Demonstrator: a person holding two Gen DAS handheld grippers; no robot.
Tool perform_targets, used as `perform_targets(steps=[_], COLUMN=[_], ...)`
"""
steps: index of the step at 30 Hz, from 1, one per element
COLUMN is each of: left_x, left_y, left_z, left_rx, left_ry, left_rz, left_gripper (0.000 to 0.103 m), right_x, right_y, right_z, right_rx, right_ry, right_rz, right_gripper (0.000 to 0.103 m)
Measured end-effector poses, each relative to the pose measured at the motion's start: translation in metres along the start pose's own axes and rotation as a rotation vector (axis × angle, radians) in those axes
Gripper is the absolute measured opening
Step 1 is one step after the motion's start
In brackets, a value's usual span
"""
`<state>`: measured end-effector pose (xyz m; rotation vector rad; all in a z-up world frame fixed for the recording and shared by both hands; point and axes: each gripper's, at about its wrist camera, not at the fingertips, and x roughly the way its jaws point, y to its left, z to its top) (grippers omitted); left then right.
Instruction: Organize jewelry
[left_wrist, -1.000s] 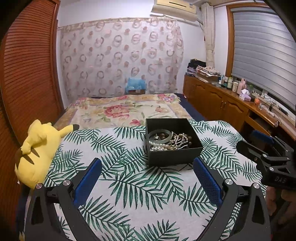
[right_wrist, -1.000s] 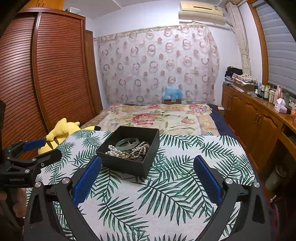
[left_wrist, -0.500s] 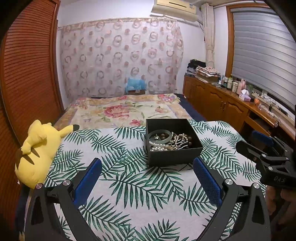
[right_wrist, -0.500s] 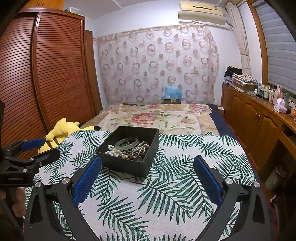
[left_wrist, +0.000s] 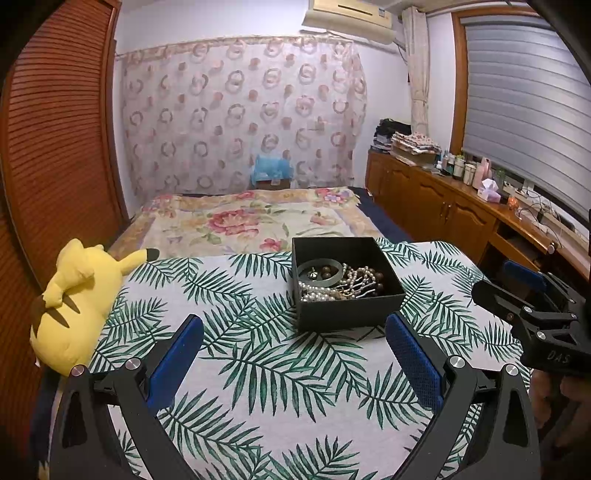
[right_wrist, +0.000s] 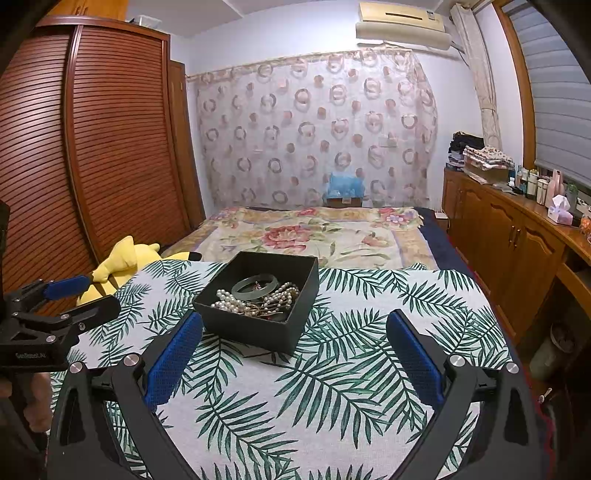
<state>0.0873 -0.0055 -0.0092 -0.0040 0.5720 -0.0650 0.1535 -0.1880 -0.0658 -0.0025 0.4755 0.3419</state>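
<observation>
A black open box (left_wrist: 347, 314) stands on the palm-leaf cloth (left_wrist: 258, 365) on the bed. It holds a grey-green bangle (left_wrist: 320, 273), pearl strands (left_wrist: 325, 291) and brown beads in a tangle. It also shows in the right wrist view (right_wrist: 258, 328) with the bangle (right_wrist: 254, 287) and pearls (right_wrist: 232, 301). My left gripper (left_wrist: 293, 332) is open and empty, just short of the box. My right gripper (right_wrist: 293, 332) is open and empty, near the box's front corner. Each gripper shows in the other's view, right gripper (left_wrist: 517, 291) and left gripper (right_wrist: 74, 295).
A yellow plush toy (left_wrist: 74, 295) lies at the cloth's left edge. A floral blanket (left_wrist: 251, 221) covers the far bed. A wooden wardrobe (right_wrist: 92, 147) stands left, and a wooden cabinet (left_wrist: 461, 218) with bottles and a tissue box stands right.
None of note: both grippers stay open and almost still; the box and jewelry have not moved.
</observation>
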Motion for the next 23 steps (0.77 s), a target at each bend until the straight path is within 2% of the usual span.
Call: perform_targets(steps=[23], left_x=[-0.0027], left_y=[-0.0041], left_z=[0.0007], left_rx=[-0.001], left_ry=[0.003], left_rz=[-0.005], left_gripper=[0.095], right_x=[0.0000], right_y=[0.0001], right_z=[-0.0006], right_rx=[-0.001], right_ry=[0.000], right_rz=[0.000], right_gripper=[0.100])
